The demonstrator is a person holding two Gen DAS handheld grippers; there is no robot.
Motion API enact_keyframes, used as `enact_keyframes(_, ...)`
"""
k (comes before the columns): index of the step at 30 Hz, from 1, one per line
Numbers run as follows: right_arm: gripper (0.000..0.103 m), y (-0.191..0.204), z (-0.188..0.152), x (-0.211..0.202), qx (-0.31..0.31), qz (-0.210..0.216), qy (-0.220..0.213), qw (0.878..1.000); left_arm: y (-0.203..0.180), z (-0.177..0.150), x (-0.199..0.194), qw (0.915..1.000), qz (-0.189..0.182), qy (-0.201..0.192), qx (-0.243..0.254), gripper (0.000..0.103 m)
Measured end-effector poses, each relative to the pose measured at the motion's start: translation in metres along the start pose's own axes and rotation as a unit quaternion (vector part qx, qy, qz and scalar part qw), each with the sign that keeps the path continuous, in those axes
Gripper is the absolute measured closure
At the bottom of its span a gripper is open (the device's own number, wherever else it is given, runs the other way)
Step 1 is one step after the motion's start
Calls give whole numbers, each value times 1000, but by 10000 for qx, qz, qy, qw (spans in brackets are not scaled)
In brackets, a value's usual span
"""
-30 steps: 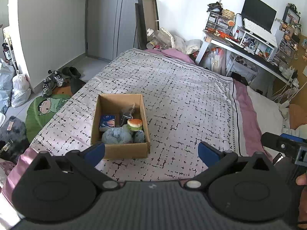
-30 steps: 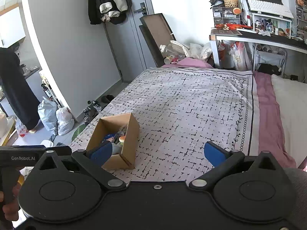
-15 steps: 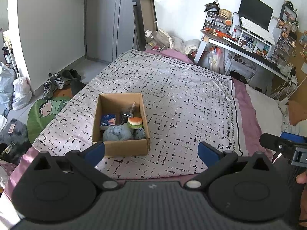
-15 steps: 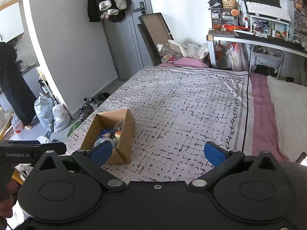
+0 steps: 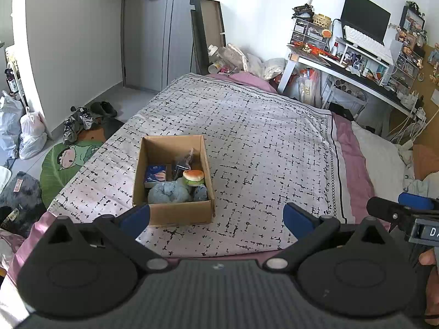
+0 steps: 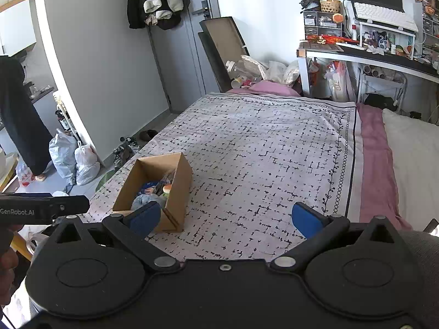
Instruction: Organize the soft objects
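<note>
Left wrist view: inside the cardboard box (image 5: pixel 172 216) on the bed (image 5: pixel 260 142), a blue plush (image 5: pixel 167 193) and burger toy (image 5: pixel 193 176) are seen. Both are judged light and compressible; the plush's bulk suits gripping. Left gripper (image 5: pixel 216 216) and right gripper (image 6: pixel 223 218) are spread, empty.

Desk (image 5: pixel 354 74), monitor (image 5: pixel 366 16), shoes (image 5: pixel 78 120) beside bed (image 5: pixel 260 126)

bed (image 5: pixel 260 126) | covered by white blanket with black dashes (image 6: pixel 260 148), pink sheet (image 6: pixel 376 148) bare along the side right of the fingers | cardboard box (image 5: pixel 179 215) sits on blanket, just ahead of the left finger in both views | white pillow (image 6: pixel 414 159) far right
</note>
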State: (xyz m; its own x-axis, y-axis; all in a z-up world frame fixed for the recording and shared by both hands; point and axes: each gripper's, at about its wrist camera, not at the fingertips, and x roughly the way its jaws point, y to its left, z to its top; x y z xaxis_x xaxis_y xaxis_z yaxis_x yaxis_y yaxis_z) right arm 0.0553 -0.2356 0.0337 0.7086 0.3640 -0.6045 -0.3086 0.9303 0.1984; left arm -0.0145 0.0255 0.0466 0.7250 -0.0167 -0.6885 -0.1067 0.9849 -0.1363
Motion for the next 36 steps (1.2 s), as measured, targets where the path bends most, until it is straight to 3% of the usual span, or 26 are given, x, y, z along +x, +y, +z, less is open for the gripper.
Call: enact_keyframes(36, 0, 1, -4, 4, -1, -73, 78, 9999, -2, 1, 4, 10000, -13, -8, 74, 1)
